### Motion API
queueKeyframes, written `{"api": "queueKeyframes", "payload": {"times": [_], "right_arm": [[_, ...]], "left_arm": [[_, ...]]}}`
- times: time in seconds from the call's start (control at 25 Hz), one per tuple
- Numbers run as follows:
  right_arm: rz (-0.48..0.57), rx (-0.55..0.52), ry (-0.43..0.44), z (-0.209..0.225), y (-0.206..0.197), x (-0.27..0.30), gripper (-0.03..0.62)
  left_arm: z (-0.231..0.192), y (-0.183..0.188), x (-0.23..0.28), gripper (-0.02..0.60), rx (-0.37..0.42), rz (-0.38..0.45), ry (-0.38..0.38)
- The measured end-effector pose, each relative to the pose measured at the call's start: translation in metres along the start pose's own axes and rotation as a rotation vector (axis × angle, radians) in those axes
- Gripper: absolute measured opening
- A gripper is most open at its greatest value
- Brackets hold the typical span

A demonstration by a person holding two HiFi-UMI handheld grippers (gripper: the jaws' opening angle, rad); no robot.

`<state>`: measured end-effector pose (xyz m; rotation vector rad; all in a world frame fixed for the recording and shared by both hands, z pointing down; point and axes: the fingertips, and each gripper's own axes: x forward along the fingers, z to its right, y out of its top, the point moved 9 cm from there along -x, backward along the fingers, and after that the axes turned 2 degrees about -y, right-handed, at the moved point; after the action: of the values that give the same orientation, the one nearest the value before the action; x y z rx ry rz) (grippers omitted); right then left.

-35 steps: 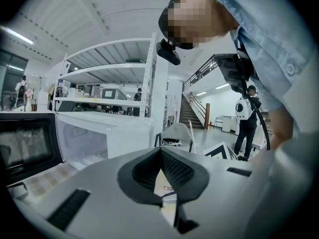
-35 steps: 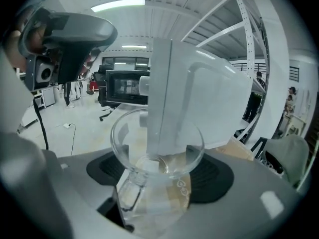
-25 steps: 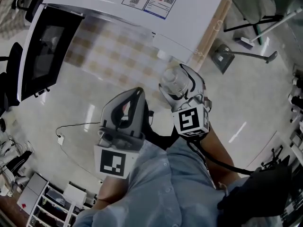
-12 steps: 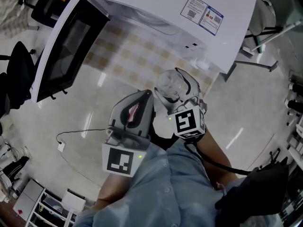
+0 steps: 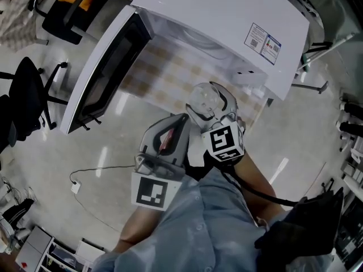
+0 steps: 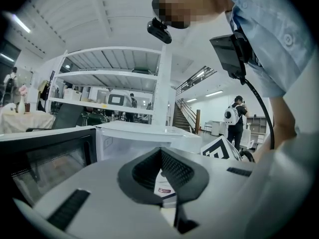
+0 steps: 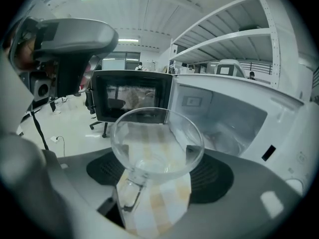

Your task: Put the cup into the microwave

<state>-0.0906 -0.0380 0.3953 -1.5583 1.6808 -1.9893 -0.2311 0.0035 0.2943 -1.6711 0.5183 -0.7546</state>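
My right gripper (image 5: 207, 103) is shut on a clear glass cup (image 5: 204, 99), held upright just in front of the white microwave (image 5: 227, 21). The microwave's door (image 5: 105, 72) hangs wide open to the left and its cavity (image 5: 190, 41) faces me. In the right gripper view the cup (image 7: 157, 143) fills the space between the pads (image 7: 212, 178), with the cavity (image 7: 219, 118) ahead to the right and the door (image 7: 132, 96) ahead to the left. My left gripper (image 5: 180, 122) hovers beside the right one, shut with nothing in it. Its dark pads (image 6: 174, 171) meet at the tip.
The microwave stands on a table with a checked cloth (image 5: 164, 78). A black office chair (image 5: 28, 95) is on the floor at the left, and a thin cable (image 5: 96, 169) lies nearer me. Metal stands (image 5: 317, 27) are at the right. White shelving (image 6: 114, 76) and people show far off.
Both grippers have moved together toward the microwave, the cup still held in the right one. The open door and cavity now sit closer in front of them.
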Motion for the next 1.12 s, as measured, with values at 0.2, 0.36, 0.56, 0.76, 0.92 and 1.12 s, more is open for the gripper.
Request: {"api": "queueKeyframes", "payload": {"times": [0.2,0.36,0.56,0.76,0.92,1.12], "right_arm": [[0.006,0.008,-0.012,0.000,0.018,0.010,0.370],[0.012,0.012,-0.021,0.006,0.028,0.015,0.370],[0.024,0.030,-0.046,0.016,0.039,0.026,0.370],[0.025,0.057,-0.061,0.029,0.041,0.041,0.370],[0.012,0.078,-0.082,0.040,0.045,0.055,0.370],[0.007,0.092,-0.111,0.053,0.052,0.069,0.370]], "left_arm": [[-0.011,0.006,-0.004,0.005,-0.002,0.005,0.012],[-0.012,0.010,-0.003,0.005,-0.003,-0.006,0.000],[-0.023,0.011,0.005,0.005,0.020,-0.017,-0.007],[-0.042,0.012,0.026,0.005,0.027,-0.007,-0.006],[-0.052,0.011,0.036,0.005,0.016,-0.028,-0.023],[-0.066,0.012,0.048,0.005,0.015,-0.041,-0.044]]}}
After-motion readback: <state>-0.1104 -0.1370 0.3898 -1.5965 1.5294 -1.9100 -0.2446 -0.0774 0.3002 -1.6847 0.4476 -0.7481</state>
